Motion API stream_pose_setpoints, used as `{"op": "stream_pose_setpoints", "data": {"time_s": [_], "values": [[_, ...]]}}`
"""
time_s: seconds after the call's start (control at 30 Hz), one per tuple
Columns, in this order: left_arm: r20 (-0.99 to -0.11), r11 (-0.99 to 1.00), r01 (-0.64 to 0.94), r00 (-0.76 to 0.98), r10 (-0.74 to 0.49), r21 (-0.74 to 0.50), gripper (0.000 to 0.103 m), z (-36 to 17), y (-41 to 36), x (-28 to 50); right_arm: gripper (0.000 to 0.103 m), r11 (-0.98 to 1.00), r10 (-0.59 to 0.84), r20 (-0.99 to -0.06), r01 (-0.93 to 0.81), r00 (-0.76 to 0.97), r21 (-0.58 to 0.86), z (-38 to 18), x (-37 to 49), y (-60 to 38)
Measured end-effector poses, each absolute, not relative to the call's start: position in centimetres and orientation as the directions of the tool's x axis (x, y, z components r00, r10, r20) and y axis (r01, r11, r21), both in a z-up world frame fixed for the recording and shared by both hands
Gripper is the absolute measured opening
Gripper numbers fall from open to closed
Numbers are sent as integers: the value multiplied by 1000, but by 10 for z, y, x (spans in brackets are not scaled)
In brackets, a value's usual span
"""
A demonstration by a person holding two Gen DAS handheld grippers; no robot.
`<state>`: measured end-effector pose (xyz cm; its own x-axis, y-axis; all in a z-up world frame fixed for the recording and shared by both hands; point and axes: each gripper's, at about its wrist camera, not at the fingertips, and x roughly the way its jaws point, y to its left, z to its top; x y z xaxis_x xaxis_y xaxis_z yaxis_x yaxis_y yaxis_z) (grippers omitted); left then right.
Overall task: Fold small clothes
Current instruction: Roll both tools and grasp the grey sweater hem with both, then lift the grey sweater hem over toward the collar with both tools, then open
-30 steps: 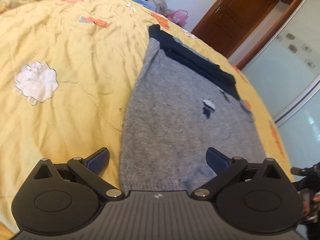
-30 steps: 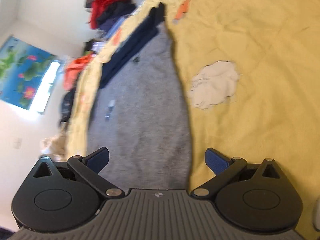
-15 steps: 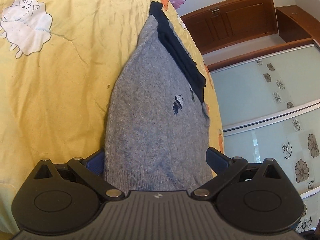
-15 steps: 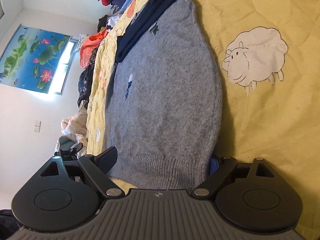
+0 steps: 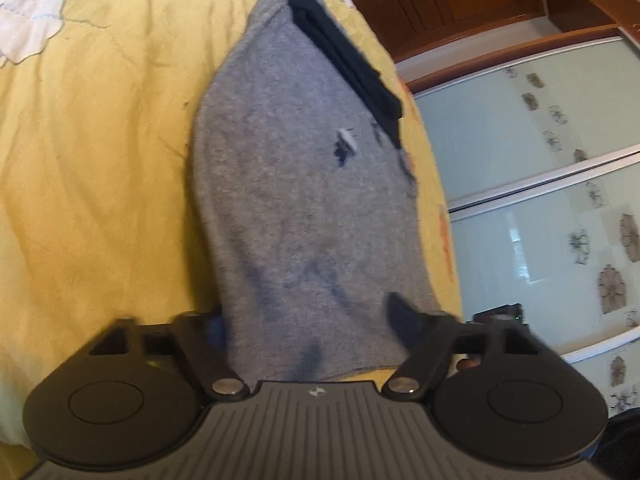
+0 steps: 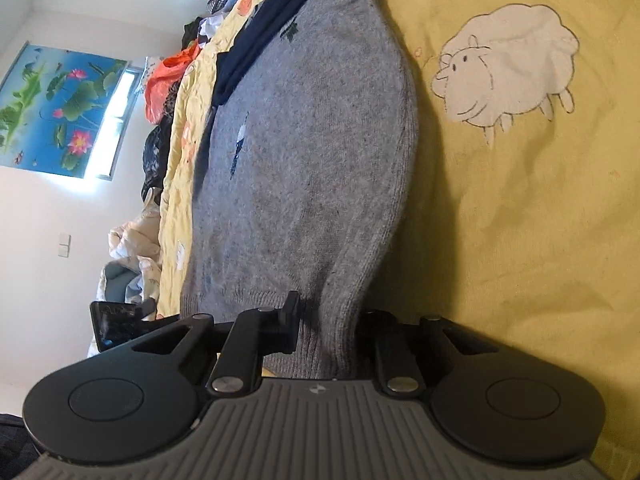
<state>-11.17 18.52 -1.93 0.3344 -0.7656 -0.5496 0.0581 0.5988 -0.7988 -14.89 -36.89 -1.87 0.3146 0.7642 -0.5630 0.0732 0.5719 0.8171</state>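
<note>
A gray sweater (image 5: 304, 184) lies flat on the yellow bedspread (image 5: 100, 140), close to the bed's edge, with its ribbed hem toward the person and its dark navy collar (image 5: 344, 52) at the far end.

Taking the sweater as the landmark, the left tongs (image 5: 308, 320) sit at the hem. Their two fingers straddle the cloth, one partly hidden behind the sweater's left edge, the other lying on top of the knit near its right edge. They look spread apart around the hem, though the picture is blurred here. A white sheep print (image 5: 28, 32) lies on the bedspread well to the left of the sweater, and a wardrobe with frosted flowered doors (image 5: 540, 200) stands beyond its right side.

In the right wrist view, the right tongs (image 6: 332, 324) are at the sweater (image 6: 304, 152) hem too, pressed close together on a bunched ridge of the ribbed knit, which rises between the two fingers. A lotus picture (image 6: 60, 108) hangs on the wall far left of the sweater, a heap of clothes (image 6: 168, 76) lies past the bed's edge, and another sheep print (image 6: 508, 68) lies on the bedspread just right of the sweater.
</note>
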Motion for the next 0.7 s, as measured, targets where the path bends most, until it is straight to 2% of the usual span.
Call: {"op": "stream_pose_setpoints", "data": {"time_s": [0.07,0.17,0.23,0.27,0.3,0.47,0.7], "values": [[-579,630,59,333,-744,-775,38,-21,187,-111,24,556,772,-552,84,316,827,-22,-150,-370],[-606,664,95,329,-724,-742,35,-16,182,-110,25,549,776,-547,91,314,831,-23,-149,-371],[-645,708,128,327,-691,-695,25,-12,178,-110,24,544,779,-543,95,312,834,-23,-148,-371],[-670,734,136,325,-668,-666,12,-11,176,-110,24,542,780,-542,96,312,835,-24,-149,-371],[-679,743,141,323,-659,-654,10,-11,176,-110,24,540,781,-541,97,311,836,-24,-149,-371],[-682,762,183,353,-641,-622,8,-6,173,-115,14,588,745,-568,58,348,807,-21,-152,-369],[-553,666,220,408,-726,-712,8,17,180,-112,14,583,742,-510,-43,435,812,6,-149,-371]]}}
